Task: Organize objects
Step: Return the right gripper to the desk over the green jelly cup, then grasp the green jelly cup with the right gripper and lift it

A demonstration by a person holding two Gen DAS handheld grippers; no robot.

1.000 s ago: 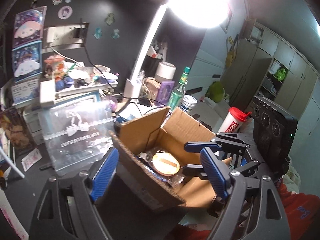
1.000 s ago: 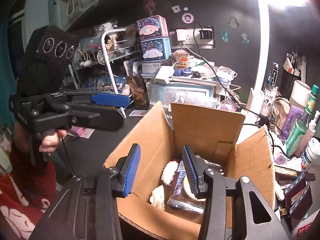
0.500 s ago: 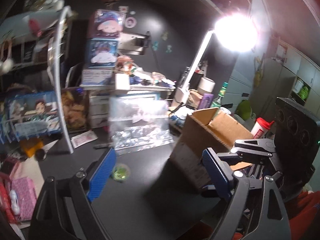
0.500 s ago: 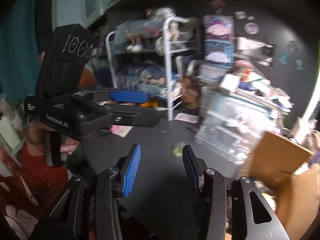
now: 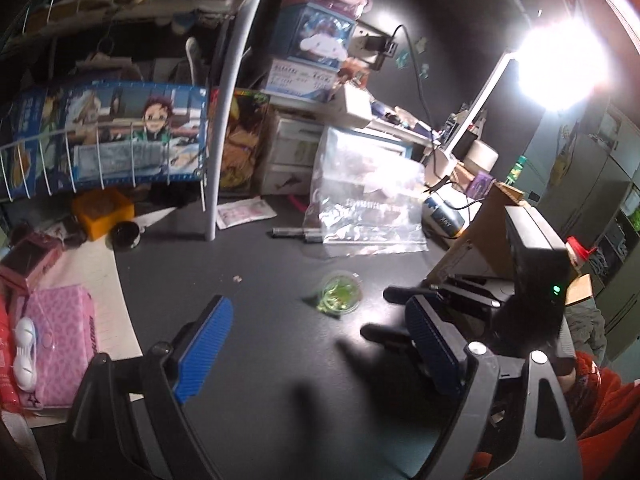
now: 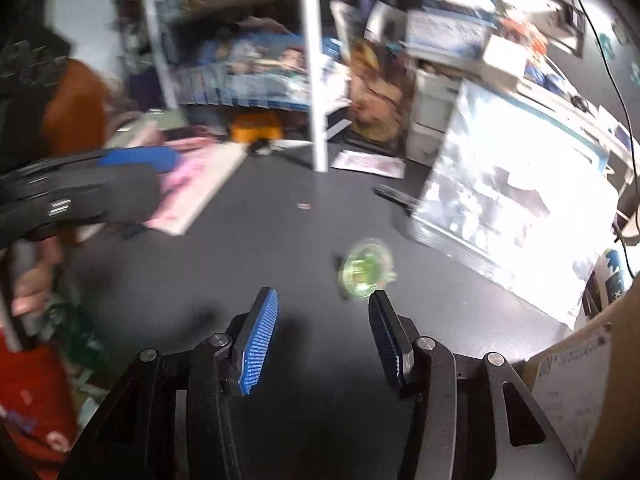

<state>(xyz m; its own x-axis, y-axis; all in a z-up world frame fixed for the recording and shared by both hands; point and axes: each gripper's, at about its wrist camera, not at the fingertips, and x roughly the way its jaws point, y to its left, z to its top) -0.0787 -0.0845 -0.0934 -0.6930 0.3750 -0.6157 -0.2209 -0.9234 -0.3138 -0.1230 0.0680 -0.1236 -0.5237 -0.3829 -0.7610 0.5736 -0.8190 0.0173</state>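
Left wrist view: my left hand-held gripper (image 5: 316,346) hangs over the dark surface (image 5: 260,272), jaws wide apart, empty. A small green cup (image 5: 339,293) sits on the surface ahead, near a clear plastic bag (image 5: 364,200). Cardboard box (image 5: 476,232) at right.

Right wrist view, blurred: right hand-held gripper (image 6: 324,336) jaws apart, empty, the green cup (image 6: 366,268) just beyond its right fingertip. Left hand-held gripper (image 6: 120,178) shows at left.
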